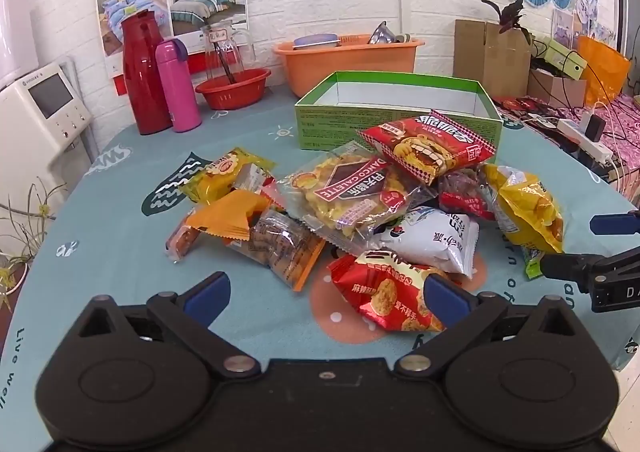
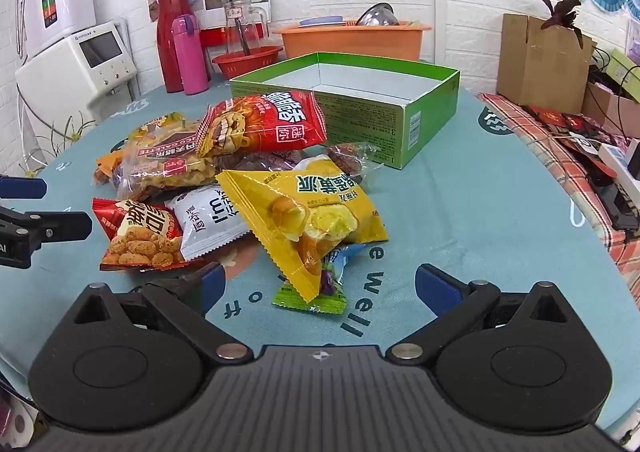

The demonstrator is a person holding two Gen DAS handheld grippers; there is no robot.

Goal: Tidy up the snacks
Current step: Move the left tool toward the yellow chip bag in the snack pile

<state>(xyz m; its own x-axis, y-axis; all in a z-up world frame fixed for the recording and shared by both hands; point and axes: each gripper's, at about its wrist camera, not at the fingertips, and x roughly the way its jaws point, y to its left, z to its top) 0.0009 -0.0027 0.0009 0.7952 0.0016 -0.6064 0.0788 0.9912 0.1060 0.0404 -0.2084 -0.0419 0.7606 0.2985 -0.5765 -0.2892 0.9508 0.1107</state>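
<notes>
- The left tool [image 1: 326, 292] stands wide open at the bottom of its view, holding nothing; its right blue pad [image 1: 446, 294] overlaps a red pack [image 1: 384, 298] in the picture, but I cannot tell if it touches it.
- The right tool [image 2: 320, 286] is also spread wide and empty, low in its frame, with a small green pack [image 2: 310, 302] on the cloth between its fingers.
- The snacks [image 1: 360, 203] lie in a loose heap at the middle of the worktop [image 1: 120, 272], on a teal cloth.
- In the right view a yellow pack [image 2: 308, 211] lies on the front of the heap, over the green pack, with a white pack [image 2: 212, 219] to its left.
- A red pack with a cartoon face [image 2: 260, 123] rests on the back of the heap, just in front of the green box [image 2: 400, 123].
- The box is open and sits behind the heap, upper middle of both frames.
- Two flasks [image 1: 160, 79] and basins [image 1: 352, 55] stand further back by the wall.
</notes>
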